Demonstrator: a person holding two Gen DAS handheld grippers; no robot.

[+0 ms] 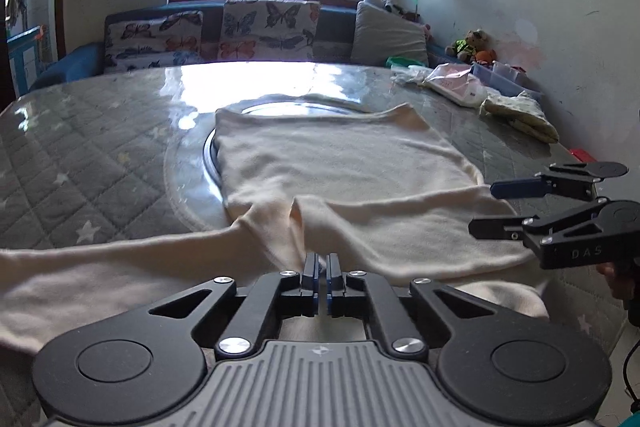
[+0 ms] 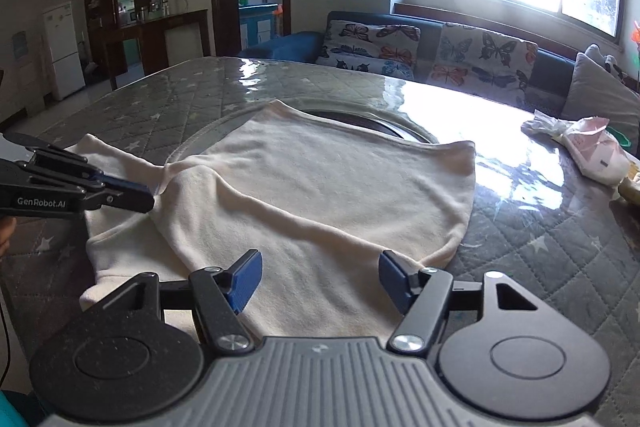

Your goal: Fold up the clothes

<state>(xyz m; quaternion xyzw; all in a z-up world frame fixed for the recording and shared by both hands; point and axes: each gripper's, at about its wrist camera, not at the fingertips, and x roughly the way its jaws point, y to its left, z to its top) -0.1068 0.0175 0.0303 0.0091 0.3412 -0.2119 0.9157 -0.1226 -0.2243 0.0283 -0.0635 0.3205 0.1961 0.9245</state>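
Left wrist view: my round table (image 1: 100,131), covered in grey quilted star cloth under clear plastic, fills the room's foreground, with a butterfly-print sofa (image 1: 256,27) behind it below the window. Spread across the table's middle lies the cream garment (image 1: 340,155), its body flat and one sleeve trailing toward the table's near edge. I have the left gripper (image 1: 322,261) clamped tight on a raised pucker of that fabric where sleeve meets body. My right gripper (image 2: 320,277) hangs over the garment's near hem, its blue pads (image 2: 246,279) spread wide with nothing pinched between them. Packets and a folded cloth (image 1: 516,115) sit at the table's far right.
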